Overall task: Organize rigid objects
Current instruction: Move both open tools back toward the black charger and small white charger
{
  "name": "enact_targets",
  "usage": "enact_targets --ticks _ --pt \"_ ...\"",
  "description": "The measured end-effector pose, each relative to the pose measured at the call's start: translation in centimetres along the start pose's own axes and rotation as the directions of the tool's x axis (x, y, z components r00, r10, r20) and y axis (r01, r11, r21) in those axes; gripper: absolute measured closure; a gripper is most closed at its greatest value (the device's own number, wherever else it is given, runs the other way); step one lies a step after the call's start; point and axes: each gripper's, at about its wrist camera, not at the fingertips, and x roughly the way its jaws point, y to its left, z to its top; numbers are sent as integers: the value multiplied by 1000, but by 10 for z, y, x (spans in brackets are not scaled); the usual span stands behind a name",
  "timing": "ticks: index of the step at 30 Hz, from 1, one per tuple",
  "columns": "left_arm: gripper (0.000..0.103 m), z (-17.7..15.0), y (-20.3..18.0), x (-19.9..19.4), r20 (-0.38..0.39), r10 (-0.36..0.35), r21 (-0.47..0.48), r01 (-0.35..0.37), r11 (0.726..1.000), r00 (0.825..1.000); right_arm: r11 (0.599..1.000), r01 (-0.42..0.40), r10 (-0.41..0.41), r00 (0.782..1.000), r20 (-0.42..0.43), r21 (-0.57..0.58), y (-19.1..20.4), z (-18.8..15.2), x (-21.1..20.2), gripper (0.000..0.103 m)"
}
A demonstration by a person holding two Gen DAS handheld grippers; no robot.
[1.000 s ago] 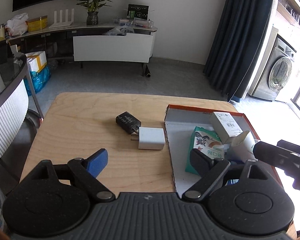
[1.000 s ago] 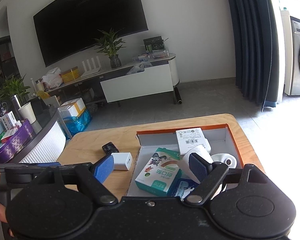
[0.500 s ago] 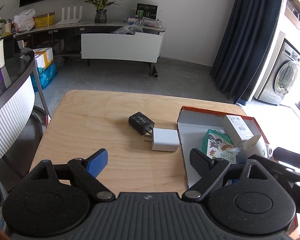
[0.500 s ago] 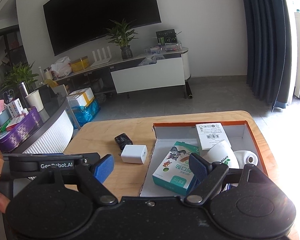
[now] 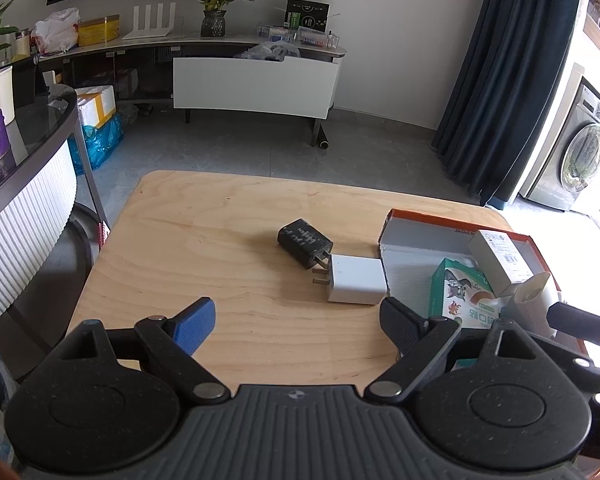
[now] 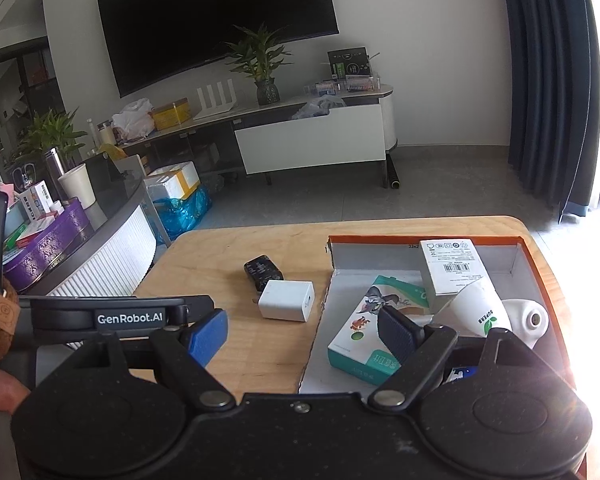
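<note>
A black charger (image 5: 305,242) (image 6: 263,272) and a white charger (image 5: 356,285) (image 6: 286,300) lie touching on the wooden table (image 5: 204,248), just left of an orange-rimmed box (image 5: 416,216) (image 6: 420,237). Inside the box are a green carton (image 5: 462,300) (image 6: 370,328), a white barcode box (image 5: 500,260) (image 6: 448,272), a white tube (image 6: 480,312) and a white rounded item (image 6: 526,320). My left gripper (image 5: 296,326) hovers open above the near table, short of the chargers. My right gripper (image 6: 302,330) is open near the box's left edge, nothing between its fingers.
Left of the table stands a curved counter (image 6: 100,248) with a purple tin (image 6: 44,240) and a cup. A TV cabinet (image 5: 256,80) with a plant lines the far wall. Dark curtains (image 5: 500,80) and a washing machine (image 5: 580,160) are at the right.
Both views have swung so the chargers and box sit further right in frame and look slightly nearer. Both grippers stay open. Nothing on the table has been moved.
</note>
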Motion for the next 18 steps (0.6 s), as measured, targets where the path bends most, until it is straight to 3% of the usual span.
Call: enact_targets --ticks 18 --pt "11 56 -2 99 -82 95 -79 -102 992 992 998 -56 56 998 -19 0 -3 -7 15 6"
